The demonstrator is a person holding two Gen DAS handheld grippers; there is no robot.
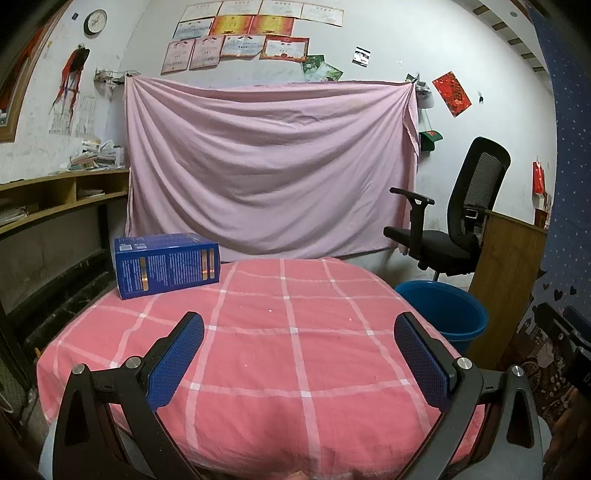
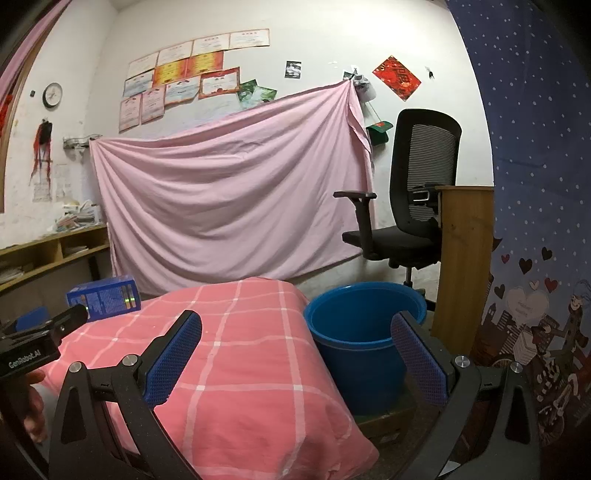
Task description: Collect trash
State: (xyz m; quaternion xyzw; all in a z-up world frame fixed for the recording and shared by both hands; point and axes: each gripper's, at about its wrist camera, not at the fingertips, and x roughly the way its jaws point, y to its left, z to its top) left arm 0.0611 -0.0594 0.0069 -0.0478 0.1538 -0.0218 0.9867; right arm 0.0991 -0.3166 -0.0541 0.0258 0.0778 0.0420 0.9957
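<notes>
Jaws stood wide apart on both tools, with nothing between the blue pads. Left gripper (image 1: 298, 354) hung over the near edge of the desk (image 1: 258, 332), which wore a pink cloth checked with white lines. Right gripper (image 2: 295, 354) sat off the desk's right corner, one jaw over the cloth and the other in front of the bucket.

Behind the desk a pink sheet (image 1: 269, 166) hung across the white wall, with a cluster of certificates (image 1: 251, 33) pinned above it; their print was too small to read. A black mesh office chair (image 1: 454, 214) stood at the right, beside a wooden cabinet (image 1: 506, 280).

Only the right wrist view looked into the blue plastic bucket (image 2: 364, 332), showing its open mouth and the flat cardboard it stood on; the left wrist view showed just part of its rim and wall beyond the desk's right edge. The right view alone also showed the other tool from the side, held in a hand at the far left, with "GenRobot.AI" in white on its black body.

The blue carton (image 1: 167, 264) lay on its side at the desk's far left corner, well apart from both grippers. Its face carried white text and orange stripes, too fine to read. A round wall clock (image 1: 95, 22) hung high on the left.
</notes>
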